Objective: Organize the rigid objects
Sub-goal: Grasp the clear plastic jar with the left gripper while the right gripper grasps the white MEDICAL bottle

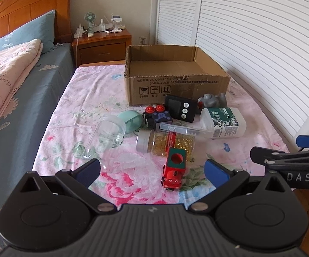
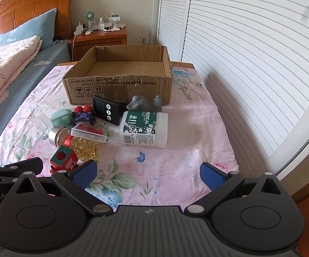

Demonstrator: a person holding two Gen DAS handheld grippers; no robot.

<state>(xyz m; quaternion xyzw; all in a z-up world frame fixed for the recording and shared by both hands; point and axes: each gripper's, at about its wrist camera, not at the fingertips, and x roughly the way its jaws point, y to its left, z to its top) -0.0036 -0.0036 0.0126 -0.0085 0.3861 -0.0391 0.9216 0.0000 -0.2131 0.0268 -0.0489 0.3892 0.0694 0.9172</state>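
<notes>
A pile of small items lies on the floral sheet in front of an open cardboard box. Nearest is a red toy train. Behind it lie a capsule bottle, a clear flat case, a white medical bottle, a black timer, a dark cube toy with red knobs, a grey figurine, a mint case and a clear jar. My left gripper is open just before the train. My right gripper is open over bare sheet.
A bed with a blue sheet and pink quilt runs along the left. A wooden nightstand with a small fan stands behind the box. White louvred doors close the right side. The right gripper's body shows at the left view's right edge.
</notes>
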